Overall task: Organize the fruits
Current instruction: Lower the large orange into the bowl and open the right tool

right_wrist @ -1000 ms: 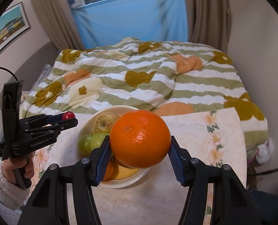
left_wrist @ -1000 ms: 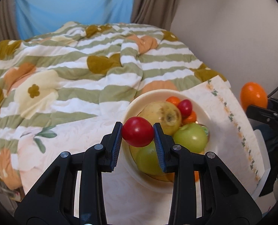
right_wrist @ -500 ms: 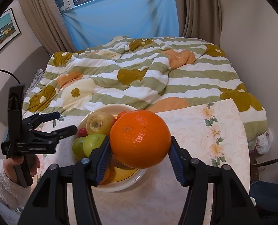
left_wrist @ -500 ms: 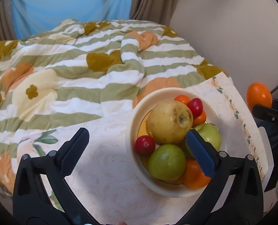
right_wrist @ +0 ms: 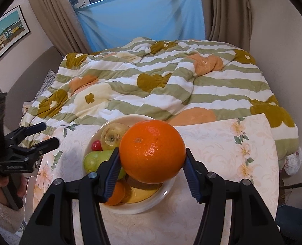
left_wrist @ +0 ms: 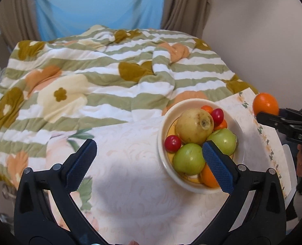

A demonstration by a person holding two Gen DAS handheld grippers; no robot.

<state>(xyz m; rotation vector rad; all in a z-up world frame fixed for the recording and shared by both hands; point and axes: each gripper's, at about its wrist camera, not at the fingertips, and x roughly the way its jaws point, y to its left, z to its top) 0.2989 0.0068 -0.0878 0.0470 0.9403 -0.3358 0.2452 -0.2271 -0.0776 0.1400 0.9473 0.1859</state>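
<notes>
A cream bowl (left_wrist: 161,126) (right_wrist: 142,208) on the table holds a yellow pear-like fruit (left_wrist: 193,126), two green apples (left_wrist: 188,161), small oranges and two red cherry tomatoes; one tomato (left_wrist: 172,143) (right_wrist: 97,145) lies at the bowl's left side. My left gripper (left_wrist: 149,159) (right_wrist: 42,134) stands wide open and empty, just left of the bowl and above the tablecloth. My right gripper (right_wrist: 152,165) is shut on a big orange (right_wrist: 152,154) (left_wrist: 265,104), held over the bowl's near right part.
A floral tablecloth (left_wrist: 120,179) covers the round table. Behind it lies a bed with a green-striped flowered quilt (left_wrist: 102,77). A wall (left_wrist: 253,30) stands to the right, curtains and a blue sheet (right_wrist: 142,22) at the back. A fluffy-sleeved hand (right_wrist: 2,202) holds the left gripper.
The left gripper let go of the red tomato, which now lies in the bowl. Its jaws sprang wide open and it drew back to the left. The right gripper kept still with the orange.
</notes>
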